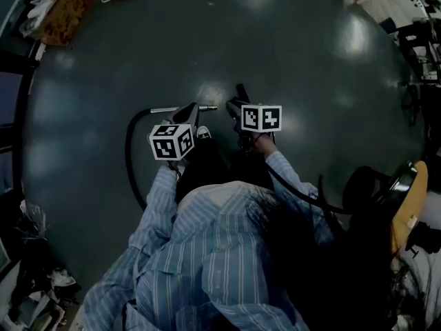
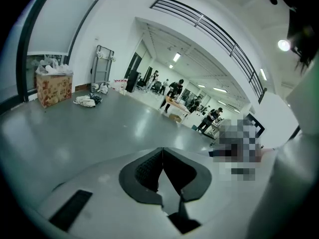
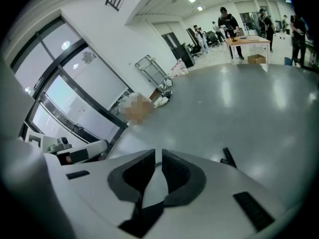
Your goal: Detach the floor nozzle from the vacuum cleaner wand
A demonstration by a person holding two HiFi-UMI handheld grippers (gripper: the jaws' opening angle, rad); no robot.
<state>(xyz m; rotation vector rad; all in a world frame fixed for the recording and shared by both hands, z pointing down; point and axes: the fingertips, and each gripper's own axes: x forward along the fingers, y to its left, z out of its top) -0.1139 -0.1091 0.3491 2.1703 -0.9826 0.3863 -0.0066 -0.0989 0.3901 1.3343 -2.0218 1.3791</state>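
**Two Grippers Hang Empty Above Vacuum Wand on Hall Floor**

A person in a blue striped shirt [image 1: 207,254] holds two grippers above a dark, glossy floor [image 1: 289,40]. The left gripper [image 2: 162,151] has its fingers pressed together at the tips, with nothing between them. The right gripper [image 3: 158,156] has its fingers drawn almost together, a thin slit left between the pads, and it pinches nothing.

Below them, in the head view, the vacuum wand [image 1: 165,109] lies flat on the floor. It is a slim silver tube that runs level across the picture, passes behind the left gripper's tip and ends between the two grippers. Its left end meets a black hose [image 1: 128,150] that curves down along the person's left side.

Just past the right gripper's tip, a short black piece [image 1: 241,89] points away across the floor. The right gripper view shows a narrow, kinked dark bar lying just beyond that gripper's body. It may be the floor nozzle, but the picture is too dark to say so, or to say whether it touches the wand.

At the person's right stands the vacuum body [image 1: 406,198], black with a yellow-orange shell. A cardboard box [image 2: 54,87] sits by the far wall, well apart from the wand.
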